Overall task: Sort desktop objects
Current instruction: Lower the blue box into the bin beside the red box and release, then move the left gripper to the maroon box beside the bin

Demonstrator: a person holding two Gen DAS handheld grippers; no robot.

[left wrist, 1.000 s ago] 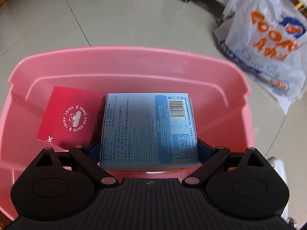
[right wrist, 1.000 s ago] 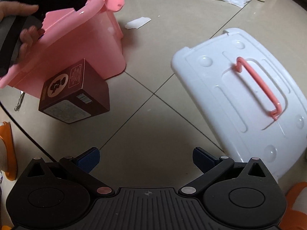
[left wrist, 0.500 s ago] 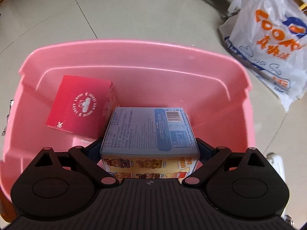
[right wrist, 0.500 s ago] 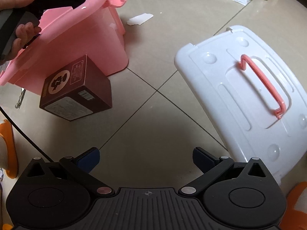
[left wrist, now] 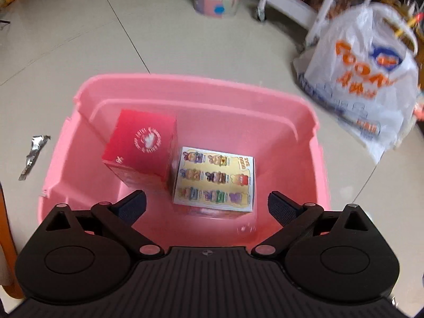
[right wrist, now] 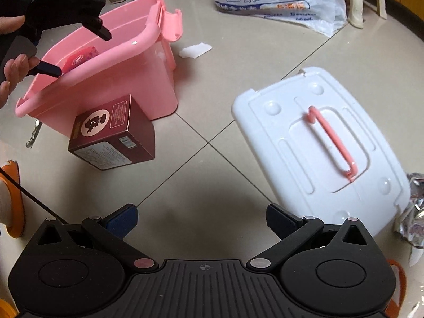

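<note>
While both tongs, left [left wrist: 206, 202] and right [right wrist: 201, 218], gape empty, the maroon box [right wrist: 112, 133] on the floor beside the pink bin [right wrist: 111, 79] looks light, stiff cardboard, best pinched across opposite flat sides.

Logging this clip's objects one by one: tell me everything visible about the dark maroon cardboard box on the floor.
The dark maroon cardboard box is a closed, roughly cubic carton. Its upper face carries a pale round emblem with a dark figure beside a panel of fine print; a lighter face with small text and a barcode points toward the camera. It rests on the beige tiled floor, tilted back against the outer wall of the pink plastic bin. Neither set of tongs touches it.
</note>
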